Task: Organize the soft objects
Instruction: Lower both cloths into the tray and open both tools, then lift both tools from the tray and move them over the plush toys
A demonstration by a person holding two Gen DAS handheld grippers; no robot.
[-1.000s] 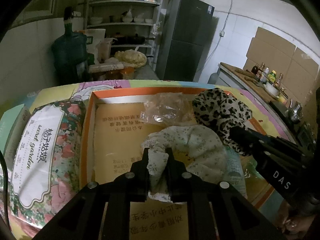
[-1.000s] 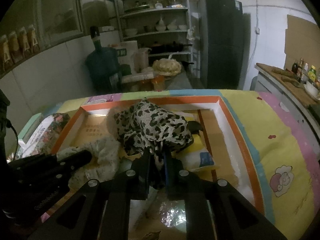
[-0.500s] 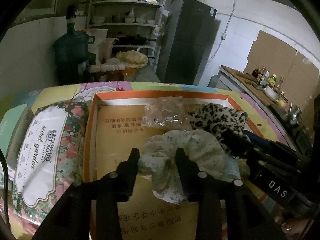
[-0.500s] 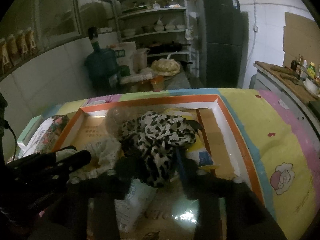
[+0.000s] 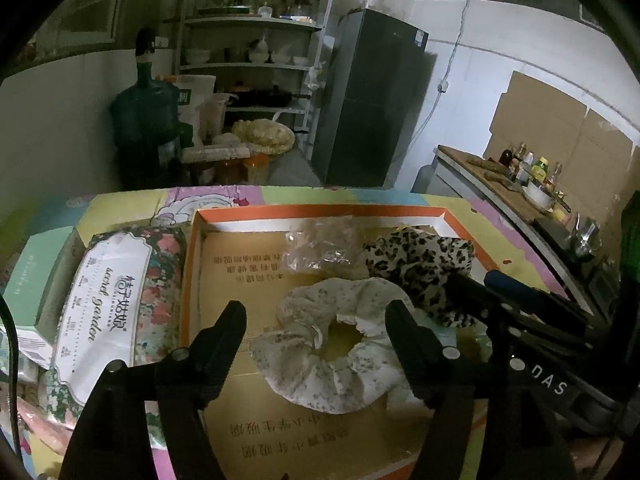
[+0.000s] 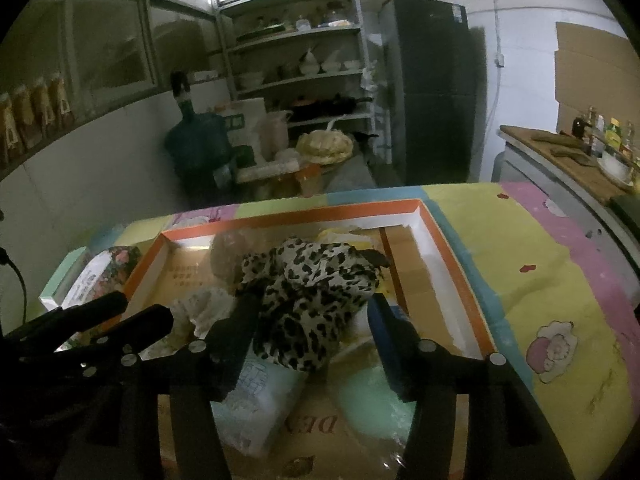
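A pale floral scrunchie [image 5: 332, 344] lies on the cardboard floor of an orange-rimmed box [image 5: 312, 211]. My left gripper [image 5: 316, 316] is over it with its jaws opening; the scrunchie lies loose between the fingers, which no longer press on it. A leopard-print scrunchie [image 6: 308, 288] rests in the same box [image 6: 444, 248], to the right of the floral one [image 6: 204, 308]. My right gripper [image 6: 310, 310] stands over it with jaws opening, the cloth lying between the pads, released. In the left wrist view the leopard scrunchie [image 5: 420, 256] and the right gripper's fingers [image 5: 480, 300] show at right.
A crumpled clear plastic bag [image 5: 320, 240] lies at the box's back. A flowered tissue pack [image 5: 108, 312] and a mint box [image 5: 36, 276] sit left of the box. Small packets [image 6: 256, 396] lie under the right gripper. The patterned tablecloth [image 6: 540, 280] spreads to the right.
Both grippers went from shut on their scrunchies to wide apart. The floral and leopard scrunchies dropped out of the grip and now lie spread on the box floor.
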